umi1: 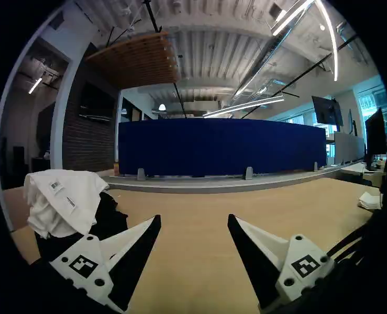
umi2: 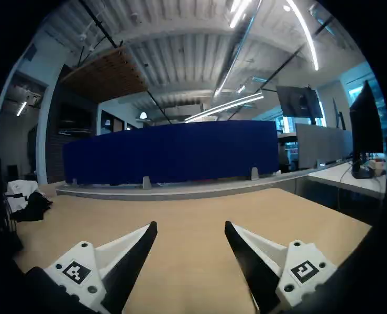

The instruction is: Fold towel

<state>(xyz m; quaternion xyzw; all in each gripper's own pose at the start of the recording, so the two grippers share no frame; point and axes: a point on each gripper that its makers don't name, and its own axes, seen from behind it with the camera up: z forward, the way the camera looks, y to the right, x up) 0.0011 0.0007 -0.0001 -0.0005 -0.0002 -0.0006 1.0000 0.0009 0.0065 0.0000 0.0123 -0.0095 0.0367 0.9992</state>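
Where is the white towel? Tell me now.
Left gripper view: the white towel sits bunched at far left of the table, against a black cloth.

L gripper [umi1: 194, 217]: jaws spread wide, both fingers [umi1: 125, 251] reaching fwd from the bottom of the left gripper view, tips approx level w/ each other and angled slightly inward. Fingers are white on the outer side and black on the inner faces. Each carries a black-and-white marker square [umi1: 83, 265] near its base. R gripper [umi2: 190, 223]: much the same pose in the right gripper view, w/ jaws wide apart, fingers [umi2: 120, 256] symmetric, tips level, no visible roll to either side, and a marker square [umi2: 304, 271] on each base. Both grippers point roughly horizontal, straight ahead.
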